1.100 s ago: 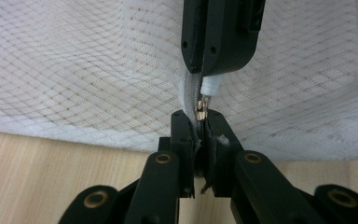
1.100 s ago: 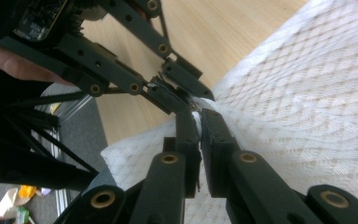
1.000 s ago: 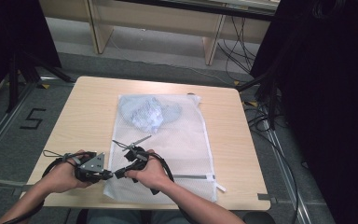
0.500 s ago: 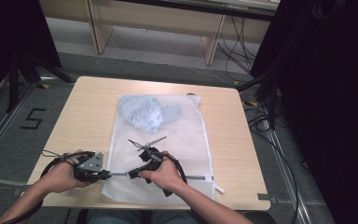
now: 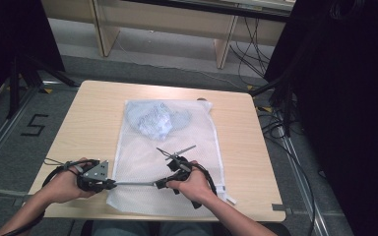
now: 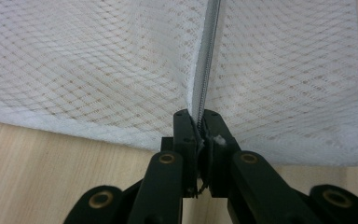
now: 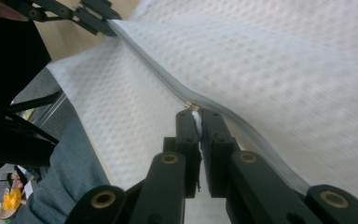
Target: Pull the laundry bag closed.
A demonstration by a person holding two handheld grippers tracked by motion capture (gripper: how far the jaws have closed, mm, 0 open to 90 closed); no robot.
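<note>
A white mesh laundry bag [image 5: 182, 147] lies flat on the wooden table [image 5: 93, 123], with a pale blue garment [image 5: 155, 120] inside at its far end. The grey zipper [image 5: 135, 183] runs along the bag's near edge. My left gripper [image 5: 113, 184] is shut on the zipper's left end, where the black jaws pinch the tape [image 6: 207, 56] at the corner of the mesh [image 6: 98, 70]. My right gripper [image 5: 158, 184] is shut on the small zipper pull [image 7: 192, 105], farther right along the zipper [image 7: 149, 70]. The left gripper [image 7: 107, 23] also appears at the top left of the right gripper view.
The bag's near right corner [image 5: 226, 199] hangs close to the table's front edge. Bare wood lies to the left and right of the bag. Cables [image 5: 275, 128] trail on the floor to the right. The person's trouser leg [image 7: 70, 168] is below the table edge.
My right gripper has slid to the right along the zipper, away from the left one, so a longer stretch of zipper lies between them. The left gripper has stayed put.
</note>
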